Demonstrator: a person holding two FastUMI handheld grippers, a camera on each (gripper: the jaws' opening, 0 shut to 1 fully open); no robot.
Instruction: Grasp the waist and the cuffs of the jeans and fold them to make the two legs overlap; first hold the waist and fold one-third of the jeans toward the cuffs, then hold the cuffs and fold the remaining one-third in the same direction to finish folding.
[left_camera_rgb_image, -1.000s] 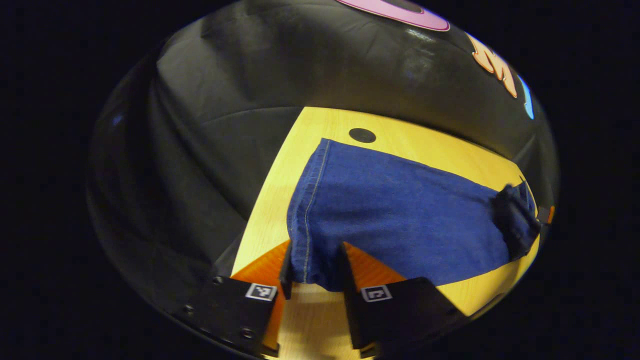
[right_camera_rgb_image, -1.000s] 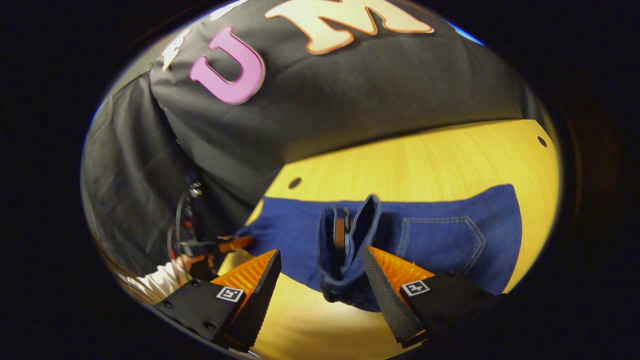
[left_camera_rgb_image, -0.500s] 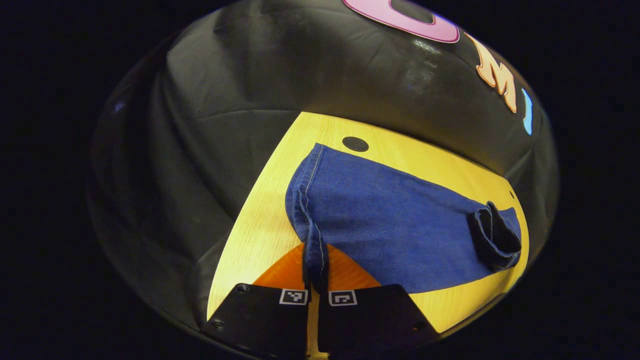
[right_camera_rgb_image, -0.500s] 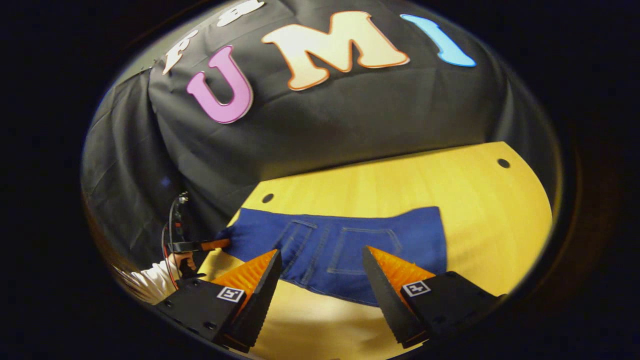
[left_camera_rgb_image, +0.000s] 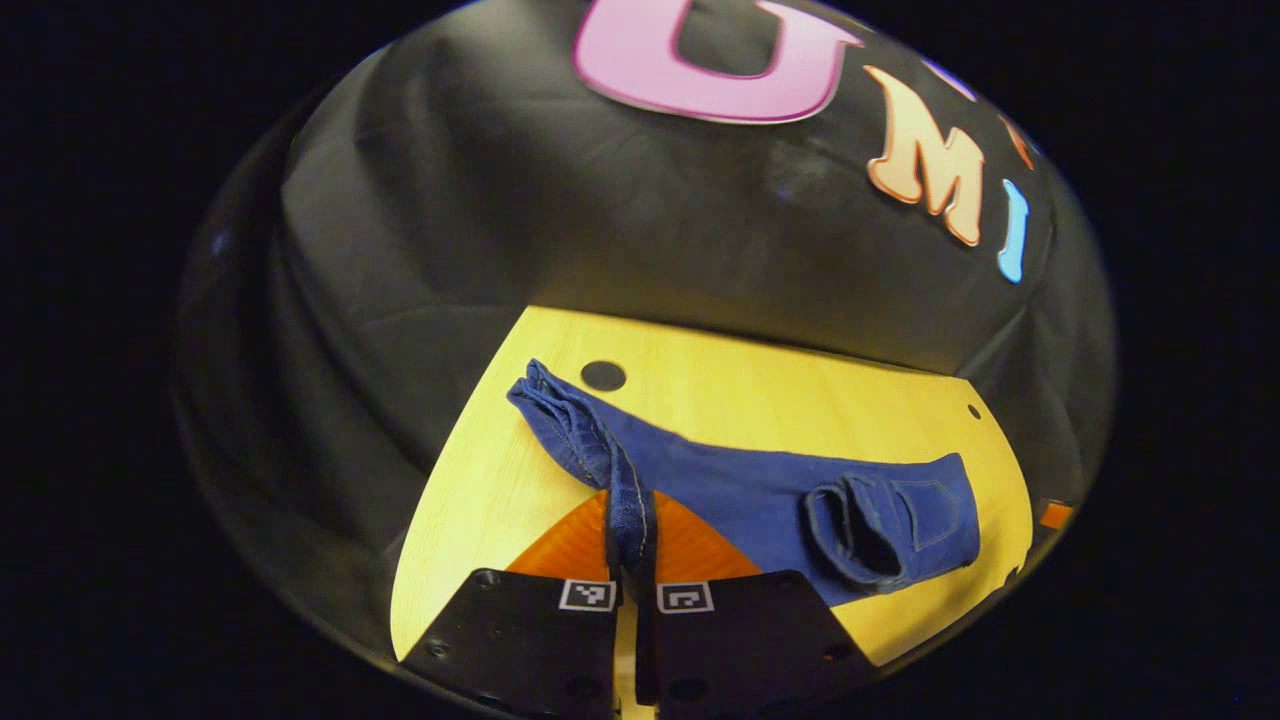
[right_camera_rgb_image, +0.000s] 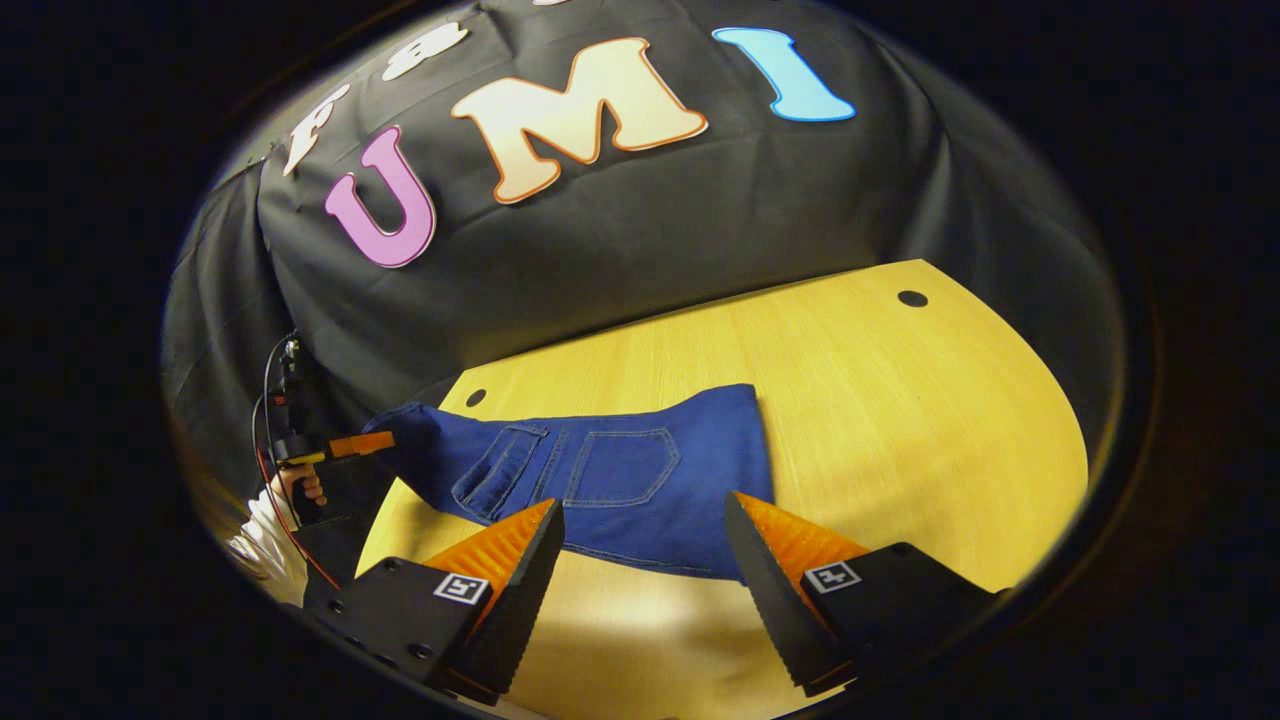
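Black-draped booth, yellow wooden table (right_camera_rgb_image: 900, 400) — one item on it: dark blue jeans (right_camera_rgb_image: 620, 480), lying across the near half of the top, back pockets up, waist portion already turned over toward the legs.

Left gripper (left_camera_rgb_image: 630, 545): fingers pinched tight on the gathered cuff end (left_camera_rgb_image: 625, 500), which rises off the wood in a bunched ridge. In the right gripper view you can see this gripper at the far left, in a hand (right_camera_rgb_image: 300, 485) with a pale sleeve.

Right gripper (right_camera_rgb_image: 645, 545): spread wide, holding nothing, hovering just short of the folded waist edge.

Step in hand, as judged: the cuff fold, the last third.

- Carry the cuffs up and over in an arc toward the waist fold; don't drag them flat (denim creeps on smooth wood and the stack would skew).
- Only one point is pinched, so the far cuff corner will likely sag. Bring your right gripper to that side, or use it to pin the folded part down.
- Let go only once the cuff edge lies square on the folded waist section — seams aligned, no roll underneath.
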